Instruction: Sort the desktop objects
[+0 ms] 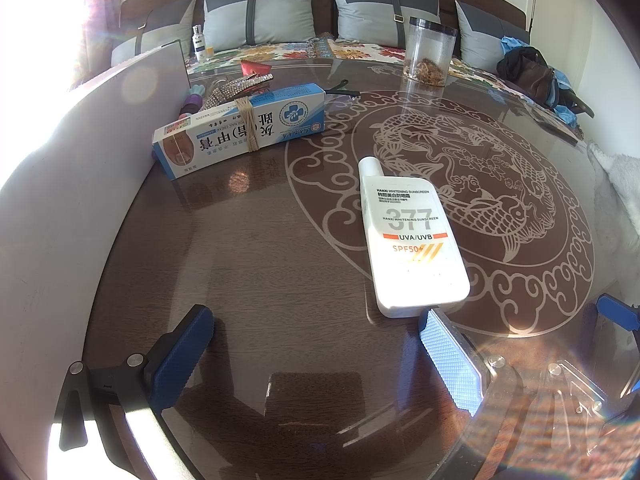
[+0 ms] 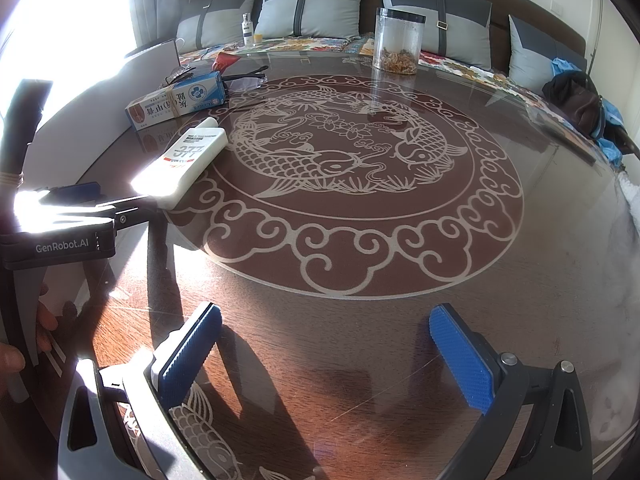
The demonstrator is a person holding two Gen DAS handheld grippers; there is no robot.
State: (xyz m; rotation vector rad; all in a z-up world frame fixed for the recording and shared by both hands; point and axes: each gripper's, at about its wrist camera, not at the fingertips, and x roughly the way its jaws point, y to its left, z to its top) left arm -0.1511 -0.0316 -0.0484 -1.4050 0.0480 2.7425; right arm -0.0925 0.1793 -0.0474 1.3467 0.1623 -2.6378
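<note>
The round table (image 1: 280,280) is the largest thing here, dark wood grain under a glossy glass top, with a pale fish-and-cloud medallion across its middle; a plain white board (image 1: 80,168) stands upright along its left edge. At the far rim stands a clear cylindrical jar (image 1: 430,50) with dried brownish matter at the bottom. Nearer, by the board, lies a long blue-and-white cardboard box (image 1: 240,132) bound with a rubber band, a rhinestone hair clip (image 1: 236,88) just behind it.

The white sunscreen bottle (image 1: 412,240) lies flat on the glass, smooth hard plastic, flat-sided with rounded corners; its long axis runs away from the left gripper (image 1: 316,356), cap at the far end, base just beside the right-hand blue ribbed pad. That gripper is spread wide and holds nothing (the bottle sits slightly right of its centre line, so a small shift rightward looks needed before closing across the narrow sides); the right gripper (image 2: 336,356) is likewise spread and bare, over open glass, well apart from the bottle, so the left is plainly nearer.
</note>
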